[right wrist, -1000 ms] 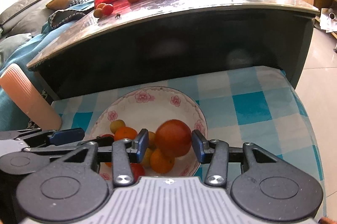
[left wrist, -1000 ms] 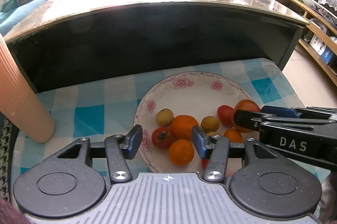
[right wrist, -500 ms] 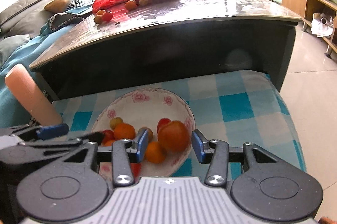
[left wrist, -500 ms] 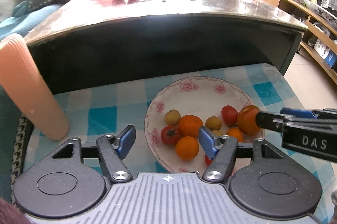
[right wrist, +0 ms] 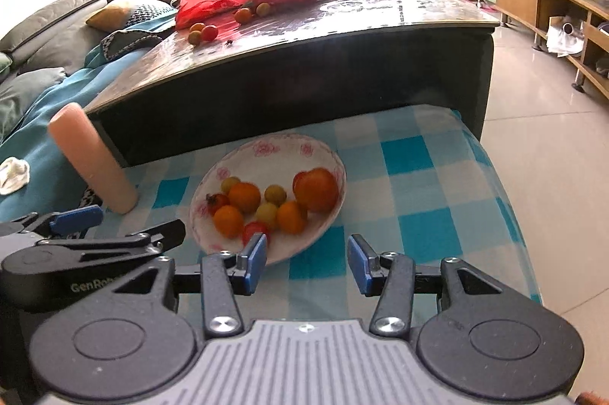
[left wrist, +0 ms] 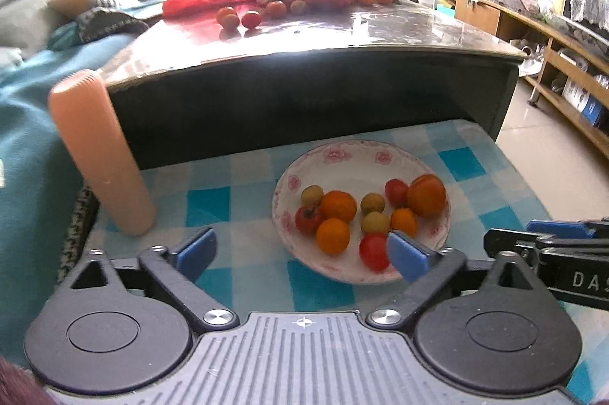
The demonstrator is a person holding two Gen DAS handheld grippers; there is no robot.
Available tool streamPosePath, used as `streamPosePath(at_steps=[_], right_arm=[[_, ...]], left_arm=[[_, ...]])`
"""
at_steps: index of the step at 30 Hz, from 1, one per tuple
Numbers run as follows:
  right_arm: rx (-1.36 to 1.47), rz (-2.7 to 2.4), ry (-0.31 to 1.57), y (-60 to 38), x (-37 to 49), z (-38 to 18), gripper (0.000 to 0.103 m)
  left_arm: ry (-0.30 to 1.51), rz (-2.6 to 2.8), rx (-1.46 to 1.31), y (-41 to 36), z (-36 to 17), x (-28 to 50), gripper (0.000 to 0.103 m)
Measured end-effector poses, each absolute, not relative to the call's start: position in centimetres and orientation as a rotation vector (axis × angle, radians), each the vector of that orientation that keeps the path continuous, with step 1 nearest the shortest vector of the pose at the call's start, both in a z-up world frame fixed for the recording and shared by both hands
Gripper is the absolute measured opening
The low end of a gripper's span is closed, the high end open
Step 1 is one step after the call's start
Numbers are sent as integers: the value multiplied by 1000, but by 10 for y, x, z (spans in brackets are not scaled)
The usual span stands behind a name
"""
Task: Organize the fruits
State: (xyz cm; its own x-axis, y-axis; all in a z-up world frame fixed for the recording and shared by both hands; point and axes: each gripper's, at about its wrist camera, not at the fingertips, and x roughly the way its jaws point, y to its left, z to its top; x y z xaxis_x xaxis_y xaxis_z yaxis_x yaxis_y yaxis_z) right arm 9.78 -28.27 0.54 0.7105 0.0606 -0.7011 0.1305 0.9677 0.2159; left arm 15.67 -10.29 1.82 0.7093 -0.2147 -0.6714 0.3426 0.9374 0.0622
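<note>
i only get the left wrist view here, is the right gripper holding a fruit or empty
Observer: Empty. The right gripper is open, with only checked cloth showing between its pads.
Operator: where is it relative to the plate
Observer: Its left pad overlaps the near rim of the plate; the rest sits over cloth to the plate's right.
Operator: anything off to the left i miss
Observer: A white crumpled cloth lies on the teal sofa cover, left of the pink cylinder.
</note>
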Motion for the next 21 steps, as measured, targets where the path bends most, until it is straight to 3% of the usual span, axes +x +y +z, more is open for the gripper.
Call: streamPosePath(at_steps=[21], right_arm=[[233, -30, 764, -256, 25, 7, 64]], left_arm=[[680, -248, 234, -83, 20, 85, 103]])
